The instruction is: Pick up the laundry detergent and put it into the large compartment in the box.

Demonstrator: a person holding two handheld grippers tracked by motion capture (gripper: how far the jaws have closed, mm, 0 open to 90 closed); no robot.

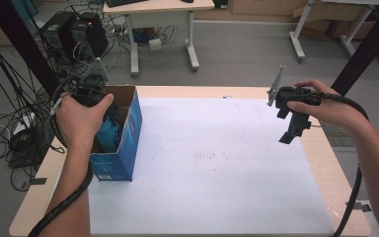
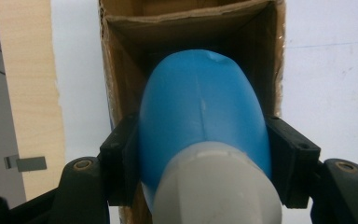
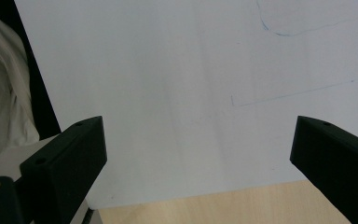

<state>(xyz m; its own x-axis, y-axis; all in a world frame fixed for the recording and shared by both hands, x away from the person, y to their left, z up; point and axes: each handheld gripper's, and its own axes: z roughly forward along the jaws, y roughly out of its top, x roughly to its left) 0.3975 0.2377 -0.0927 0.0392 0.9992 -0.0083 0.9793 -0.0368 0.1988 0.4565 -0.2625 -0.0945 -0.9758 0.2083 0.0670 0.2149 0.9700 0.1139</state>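
A blue bottle (image 2: 200,112) with a white cap (image 2: 214,186) hangs over the mouth of an open blue cardboard box (image 1: 128,133), its bottom pointing down into it. My left gripper (image 2: 205,163) is shut on the bottle, a jaw on each side near the cap. In the high view the left gripper (image 1: 103,118) is held over the box at the table's left, and part of the blue bottle (image 1: 109,133) shows inside the box. My right gripper (image 1: 291,131) hovers above the table's right side, open, with nothing between its jaws (image 3: 200,154).
A white sheet (image 1: 212,168) covers most of the wooden table (image 1: 335,168). The box's brown inner walls (image 2: 121,79) surround the bottle closely. Beyond the table stand another desk (image 1: 163,19), computer towers (image 1: 74,34) and floor cables.
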